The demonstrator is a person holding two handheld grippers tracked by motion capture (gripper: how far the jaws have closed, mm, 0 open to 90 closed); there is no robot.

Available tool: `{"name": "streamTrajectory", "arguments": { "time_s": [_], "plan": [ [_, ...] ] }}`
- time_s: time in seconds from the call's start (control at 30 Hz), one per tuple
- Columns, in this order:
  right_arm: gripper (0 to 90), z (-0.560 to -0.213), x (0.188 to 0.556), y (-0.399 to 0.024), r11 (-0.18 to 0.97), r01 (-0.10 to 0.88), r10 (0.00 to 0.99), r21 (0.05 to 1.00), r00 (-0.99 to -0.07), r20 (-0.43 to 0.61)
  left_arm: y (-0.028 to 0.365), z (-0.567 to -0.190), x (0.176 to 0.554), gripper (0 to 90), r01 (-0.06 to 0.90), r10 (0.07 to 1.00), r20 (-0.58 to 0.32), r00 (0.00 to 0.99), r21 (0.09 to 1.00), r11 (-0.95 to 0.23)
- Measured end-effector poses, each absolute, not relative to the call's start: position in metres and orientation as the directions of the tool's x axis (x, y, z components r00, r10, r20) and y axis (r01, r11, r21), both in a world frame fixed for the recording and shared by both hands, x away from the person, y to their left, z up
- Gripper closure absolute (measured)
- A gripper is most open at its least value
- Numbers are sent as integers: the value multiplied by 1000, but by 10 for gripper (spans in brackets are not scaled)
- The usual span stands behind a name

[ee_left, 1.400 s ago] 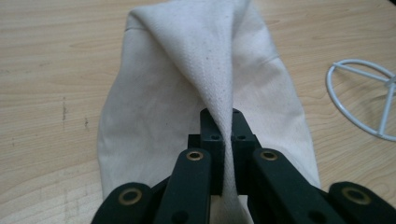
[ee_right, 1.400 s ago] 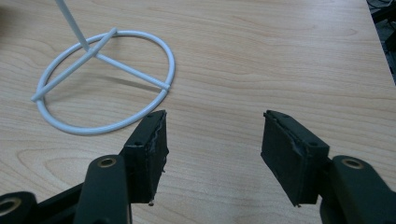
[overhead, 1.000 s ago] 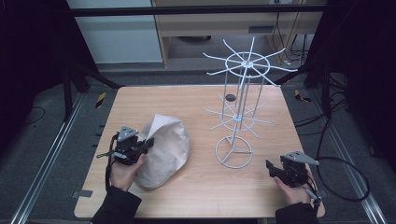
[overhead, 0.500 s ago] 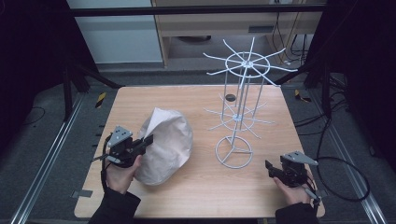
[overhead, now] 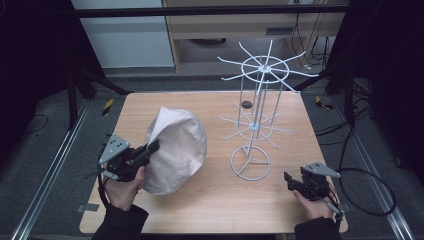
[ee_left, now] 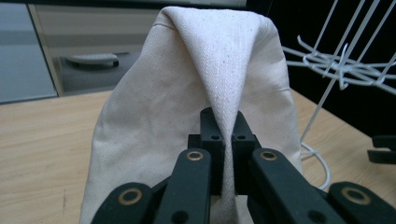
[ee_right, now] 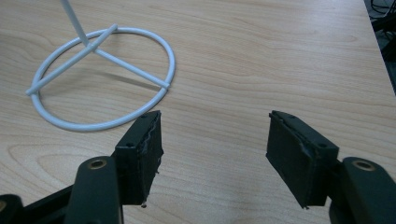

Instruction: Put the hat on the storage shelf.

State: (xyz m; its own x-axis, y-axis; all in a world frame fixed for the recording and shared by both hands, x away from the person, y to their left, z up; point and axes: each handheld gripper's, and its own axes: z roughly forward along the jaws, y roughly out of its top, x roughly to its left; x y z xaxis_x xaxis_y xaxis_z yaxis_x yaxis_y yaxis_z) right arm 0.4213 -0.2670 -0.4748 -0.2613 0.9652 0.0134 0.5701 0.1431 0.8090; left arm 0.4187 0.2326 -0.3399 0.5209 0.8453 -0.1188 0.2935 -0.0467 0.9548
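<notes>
Item: cream cloth bag (overhead: 176,150), canvas-like weave, lying on the left half of the wooden table (overhead: 210,200), nearer the front edge than the back. It is bulging upward into a rounded hump with one fold rising to a peak.

Holder: left gripper (overhead: 148,148), by the front-left corner, is pinching a narrow ridge of the cloth; in the left gripper view its jaws are closing tight on that fold (ee_left: 227,154).

Idle: right gripper (overhead: 288,180) is hovering near the front-right corner, jaws standing wide apart over bare wood, nothing between them.

Nearby: white wire rack (overhead: 252,125), standing right of centre, its ring base (ee_right: 100,77) resting just beyond the right gripper.

Handling, judged: soft, light and limp; likely sagging and sliding when lifted by one pinch. The weave is offering fair friction. A hem or seam should be giving the firmest hold.
</notes>
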Motion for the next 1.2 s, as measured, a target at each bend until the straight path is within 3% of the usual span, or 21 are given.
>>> {"name": "streamTrajectory", "arguments": {
  "time_s": [0.67,1.2],
  "plan": [
    [348,-475,421,-268,144,563,965,814,-263,12,253,-306,393,880,161,819,-162,550,983,86],
    [335,-476,422,-267,159,557,963,815,-271,-2,251,-287,381,879,48,791,-145,594,988,146]
  ]
}}
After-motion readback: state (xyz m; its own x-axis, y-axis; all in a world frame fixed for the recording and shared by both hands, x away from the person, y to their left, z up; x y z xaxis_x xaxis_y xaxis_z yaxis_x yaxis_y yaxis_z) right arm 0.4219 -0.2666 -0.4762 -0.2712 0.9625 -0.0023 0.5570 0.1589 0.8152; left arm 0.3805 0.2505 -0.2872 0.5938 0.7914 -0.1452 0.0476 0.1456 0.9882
